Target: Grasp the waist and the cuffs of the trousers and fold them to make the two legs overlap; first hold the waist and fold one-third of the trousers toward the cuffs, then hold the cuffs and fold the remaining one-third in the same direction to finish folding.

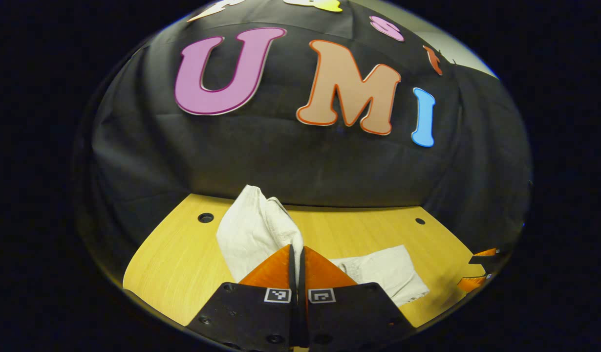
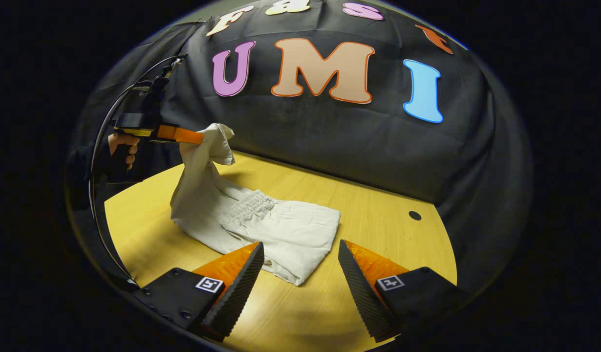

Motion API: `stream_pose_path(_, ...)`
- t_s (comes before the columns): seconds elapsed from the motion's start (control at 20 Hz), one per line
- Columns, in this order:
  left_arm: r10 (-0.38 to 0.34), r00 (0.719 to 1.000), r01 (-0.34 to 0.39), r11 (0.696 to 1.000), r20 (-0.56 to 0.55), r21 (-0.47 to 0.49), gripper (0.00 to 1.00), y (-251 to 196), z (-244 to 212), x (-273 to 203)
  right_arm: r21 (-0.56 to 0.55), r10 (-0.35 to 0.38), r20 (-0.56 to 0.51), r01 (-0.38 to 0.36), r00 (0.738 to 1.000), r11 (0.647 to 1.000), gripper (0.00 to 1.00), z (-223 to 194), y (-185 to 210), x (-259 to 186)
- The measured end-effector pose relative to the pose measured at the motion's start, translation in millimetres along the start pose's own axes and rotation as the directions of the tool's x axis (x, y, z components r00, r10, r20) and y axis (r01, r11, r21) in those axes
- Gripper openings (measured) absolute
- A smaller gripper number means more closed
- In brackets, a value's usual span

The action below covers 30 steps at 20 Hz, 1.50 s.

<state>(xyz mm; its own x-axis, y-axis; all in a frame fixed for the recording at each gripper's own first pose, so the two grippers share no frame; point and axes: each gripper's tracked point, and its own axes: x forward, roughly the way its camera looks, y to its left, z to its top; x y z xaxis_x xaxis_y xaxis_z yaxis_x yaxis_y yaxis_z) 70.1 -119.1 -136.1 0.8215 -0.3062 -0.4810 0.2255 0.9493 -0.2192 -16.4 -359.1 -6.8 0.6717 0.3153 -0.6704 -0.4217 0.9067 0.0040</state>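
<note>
Pale cream trousers [image 2: 261,220] lie partly on the wooden table [image 2: 378,205], with a gathered elastic waistband across the middle. One end is lifted off the table at the left by my left gripper [image 2: 200,138], held by a hand. In the left gripper view, that left gripper [image 1: 297,254] is shut on a fold of the trousers [image 1: 254,230], with cloth rising above its fingertips and the rest [image 1: 388,271] lying on the table to the right. My right gripper [image 2: 300,261] stands open just above the table, in front of the near corner of the trousers, with nothing between its fingers.
The table [image 1: 183,254] has small round holes [image 1: 205,217] [image 2: 415,215] near its back edge. The black booth wall stands right behind the table. The right gripper's fingers [image 1: 481,269] show at the right edge of the left gripper view.
</note>
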Motion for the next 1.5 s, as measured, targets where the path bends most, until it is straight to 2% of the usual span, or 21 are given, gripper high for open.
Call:
stream_pose_path(0.45,-0.182,0.983,0.183,0.98,-0.015,0.082,0.0,-118,9,27,0.048,-0.074,-0.006,0.075,0.997,0.996,0.98,-19,-40,-33)
stream_pose_path(0.7,-0.256,0.964,0.263,0.958,-0.068,0.114,0.0,-174,-25,31,0.074,-0.105,-0.006,0.105,0.994,0.992,0.98,-27,-57,-47)
stream_pose_path(0.8,-0.27,0.958,0.281,0.951,-0.1,0.128,0.0,-191,-47,31,0.079,-0.11,-0.004,0.11,0.994,0.991,0.98,-29,-61,-51)
stream_pose_path(1.1,-0.235,0.953,0.268,0.949,-0.192,0.167,0.0,-208,-122,24,0.088,-0.09,0.011,0.088,0.996,0.992,0.98,-30,-69,-59)
stream_pose_path(1.2,-0.239,0.952,0.275,0.942,-0.194,0.192,0.12,-216,-136,22,0.09,-0.072,0.029,0.069,0.997,0.994,0.99,-25,-68,-60)
stream_pose_path(1.25,-0.243,0.951,0.281,0.938,-0.193,0.203,0.28,-220,-139,17,0.094,-0.06,0.04,0.056,0.997,0.994,0.99,-21,-66,-60)
stream_pose_path(1.3,-0.245,0.952,0.282,0.936,-0.184,0.211,0.37,-221,-139,7,0.096,-0.051,0.05,0.046,0.997,0.994,0.98,-15,-64,-59)
stream_pose_path(1.45,-0.219,0.969,0.24,0.946,-0.115,0.217,0.89,-212,-117,-8,0.104,-0.04,0.095,0.03,0.995,0.994,0.98,7,-59,-55)
stream_pose_path(1.5,-0.198,0.976,0.213,0.954,-0.088,0.211,0.99,-202,-104,-16,0.11,-0.042,0.11,0.03,0.993,0.993,0.98,16,-56,-53)
